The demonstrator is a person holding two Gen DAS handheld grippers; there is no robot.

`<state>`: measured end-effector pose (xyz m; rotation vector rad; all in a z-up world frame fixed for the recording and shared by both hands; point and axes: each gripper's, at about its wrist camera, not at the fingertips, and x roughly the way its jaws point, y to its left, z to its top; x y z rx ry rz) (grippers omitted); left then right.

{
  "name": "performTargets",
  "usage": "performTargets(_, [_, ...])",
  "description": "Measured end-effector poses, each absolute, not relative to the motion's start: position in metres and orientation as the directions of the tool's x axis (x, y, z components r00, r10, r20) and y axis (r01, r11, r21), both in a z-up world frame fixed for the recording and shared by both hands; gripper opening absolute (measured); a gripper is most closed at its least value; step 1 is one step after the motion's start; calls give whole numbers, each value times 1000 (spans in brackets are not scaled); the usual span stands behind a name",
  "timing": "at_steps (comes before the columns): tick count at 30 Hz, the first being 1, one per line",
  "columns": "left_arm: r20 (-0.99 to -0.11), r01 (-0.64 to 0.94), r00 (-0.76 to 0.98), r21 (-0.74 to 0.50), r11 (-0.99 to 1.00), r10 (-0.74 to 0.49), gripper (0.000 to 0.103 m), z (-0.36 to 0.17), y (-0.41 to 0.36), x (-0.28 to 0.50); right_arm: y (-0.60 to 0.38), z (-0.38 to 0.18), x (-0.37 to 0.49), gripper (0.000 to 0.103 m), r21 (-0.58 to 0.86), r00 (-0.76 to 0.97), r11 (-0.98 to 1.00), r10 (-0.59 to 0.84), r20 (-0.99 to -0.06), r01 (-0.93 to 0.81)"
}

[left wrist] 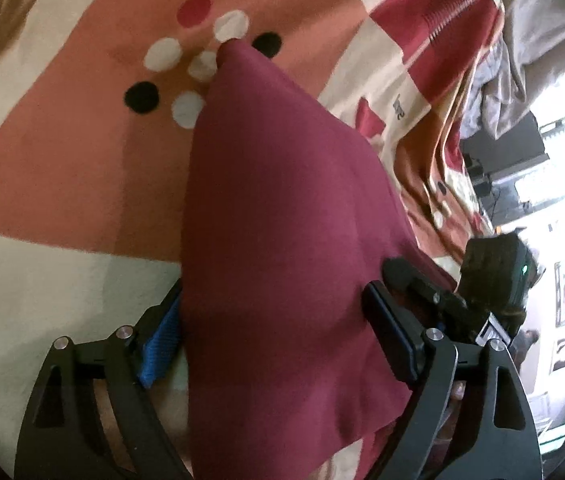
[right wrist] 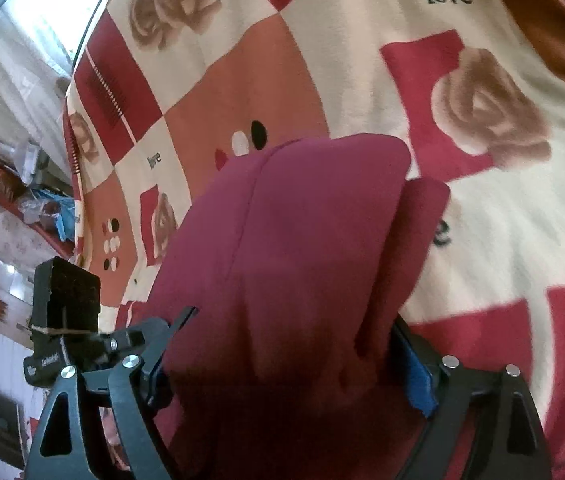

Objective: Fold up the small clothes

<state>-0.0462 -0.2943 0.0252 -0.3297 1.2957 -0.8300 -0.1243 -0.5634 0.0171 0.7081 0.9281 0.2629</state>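
Note:
A maroon garment [left wrist: 274,184] lies on the patterned bedspread [left wrist: 62,152], drawn to a point at its far end. My left gripper [left wrist: 274,332] stands wide, and the cloth runs loosely between its blue-padded fingers [left wrist: 160,340] and over them. In the right wrist view the same garment [right wrist: 306,232] shows as a doubled layer with a rounded far edge. My right gripper [right wrist: 290,360] is also spread wide with the cloth lying between its fingers [right wrist: 418,384]. Neither pair of pads visibly pinches the fabric. The cloth hides the near parts of both gripper mouths.
The bedspread [right wrist: 502,240] with roses, dots and "love" print fills both views. The other gripper's black body [left wrist: 494,276] sits just to the right, and likewise at the left [right wrist: 66,304]. Crumpled grey bedding [left wrist: 522,40] lies at the bed's far edge, with cluttered room furniture [right wrist: 14,184] beyond.

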Motion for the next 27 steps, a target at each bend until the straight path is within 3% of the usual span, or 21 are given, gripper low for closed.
performTargets(1, [-718, 373, 46, -632, 679, -694, 86, 26, -296, -48, -562, 17, -124, 86, 654, 595, 752, 489, -637, 82])
performTargets(2, [-721, 393, 55, -620, 678, -691, 86, 27, -298, -51, -562, 18, -124, 77, 643, 602, 763, 480, -639, 74])
performTargets(4, [-727, 415, 76, -598, 685, -682, 80, 29, -300, -54, -557, 24, -125, 68, 602, 609, 797, 450, -653, 56])
performTargets(6, [-724, 427, 92, -591, 684, -683, 67, 34, -299, -58, -553, 33, -127, 58, 566, 614, 824, 425, -665, 42])
performTargets(9, [-691, 446, 104, -610, 655, -715, 58, 55, -293, -66, -548, 57, -131, 52, 552, 624, 834, 427, -654, 8])
performTargets(12, [-666, 473, 98, -623, 623, -740, 57, 82, -283, -87, -541, 80, -138, 52, 554, 628, 832, 440, -642, -17])
performTargets(19, [-703, 475, 136, -572, 669, -698, 58, 110, -240, -148, -508, 115, -174, 52, 579, 580, 798, 555, -597, -168])
performTargets(24, [-838, 430, 102, -449, 784, -536, 64, 60, -232, -166, -486, 65, -183, 57, 465, 450, 878, 463, -764, -114])
performTargets(27, [-850, 435, 138, -408, 802, -508, 68, 58, -227, -172, -489, 65, -197, 61, 423, 465, 900, 419, -780, -100])
